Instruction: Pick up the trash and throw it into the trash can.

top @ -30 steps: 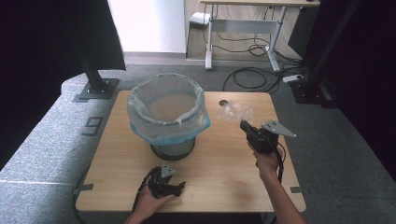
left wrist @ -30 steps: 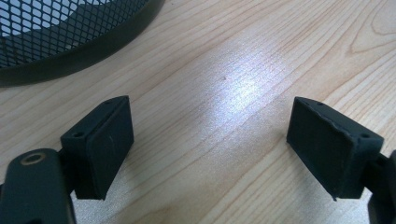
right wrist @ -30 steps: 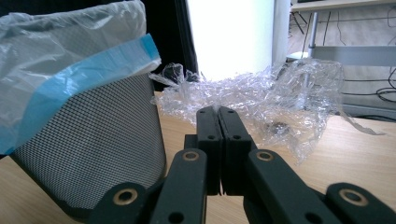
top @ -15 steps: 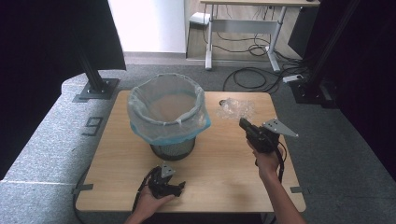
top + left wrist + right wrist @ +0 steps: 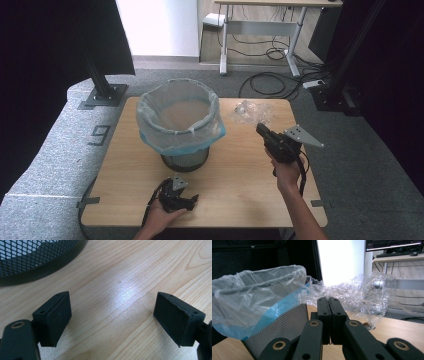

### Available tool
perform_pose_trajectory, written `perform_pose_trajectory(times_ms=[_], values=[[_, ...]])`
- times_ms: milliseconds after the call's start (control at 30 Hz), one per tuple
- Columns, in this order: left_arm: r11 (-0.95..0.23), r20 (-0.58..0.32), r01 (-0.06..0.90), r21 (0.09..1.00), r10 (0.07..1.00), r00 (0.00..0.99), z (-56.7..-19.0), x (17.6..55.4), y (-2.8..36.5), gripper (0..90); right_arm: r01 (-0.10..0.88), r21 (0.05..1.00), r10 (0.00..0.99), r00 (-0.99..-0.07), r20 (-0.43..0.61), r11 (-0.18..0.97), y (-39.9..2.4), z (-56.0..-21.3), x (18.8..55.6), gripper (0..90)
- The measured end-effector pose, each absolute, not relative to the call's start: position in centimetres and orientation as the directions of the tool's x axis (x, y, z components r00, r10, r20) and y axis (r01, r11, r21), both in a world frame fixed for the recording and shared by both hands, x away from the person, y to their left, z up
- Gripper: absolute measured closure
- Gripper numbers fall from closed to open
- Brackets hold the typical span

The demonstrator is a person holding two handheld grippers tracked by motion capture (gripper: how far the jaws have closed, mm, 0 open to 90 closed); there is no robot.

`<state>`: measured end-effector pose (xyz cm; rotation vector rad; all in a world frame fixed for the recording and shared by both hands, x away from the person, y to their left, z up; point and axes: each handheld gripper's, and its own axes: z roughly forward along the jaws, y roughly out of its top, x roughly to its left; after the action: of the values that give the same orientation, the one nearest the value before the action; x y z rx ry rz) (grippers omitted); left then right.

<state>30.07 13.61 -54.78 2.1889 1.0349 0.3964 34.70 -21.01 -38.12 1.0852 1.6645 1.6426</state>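
Since 1 s ago my right gripper (image 5: 262,131) has barely shifted, just a touch toward the crumpled clear plastic (image 5: 248,111); left gripper (image 5: 192,200) hasn't moved, nor has the bin. Count as I see it: 1 mesh wastebasket (image 5: 184,159), 1 liner bag (image 5: 178,120) over its rim (clear w/ blue band), 1 wad of clear plastic, 2 grippers, 1 wooden table (image 5: 235,175). Right gripper's jaws are pressed together w/ nothing visibly between them in the right gripper view; the plastic wad (image 5: 352,293) sits just beyond the tips, on the table's far right part, beside the basket (image 5: 278,326), apart from it. Left gripper lies low at the near edge in my left hand (image 5: 160,217), jaws spread wide over bare wood, nothing between the pads (image 5: 56,317); the basket's black mesh base (image 5: 37,261) is near, ahead-left in the left gripper view.
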Motion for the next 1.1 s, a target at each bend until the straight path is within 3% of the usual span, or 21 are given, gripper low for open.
perform_pose_trajectory(times_ms=[700,1100], values=[[-0.457,-0.013,0.565,0.687,0.77,0.638,-54.8,30.1,13.6,14.7,0.138,0.984,0.82,-0.547,0.171,-0.113,-20.8,-36.4,34.4,87.7],[-0.458,-0.014,0.563,0.688,0.767,0.641,-54.8,30.1,13.5,14.7,0.105,0.984,0.825,-0.536,0.179,-0.146,-20.4,-33.0,34.7,87.7]])
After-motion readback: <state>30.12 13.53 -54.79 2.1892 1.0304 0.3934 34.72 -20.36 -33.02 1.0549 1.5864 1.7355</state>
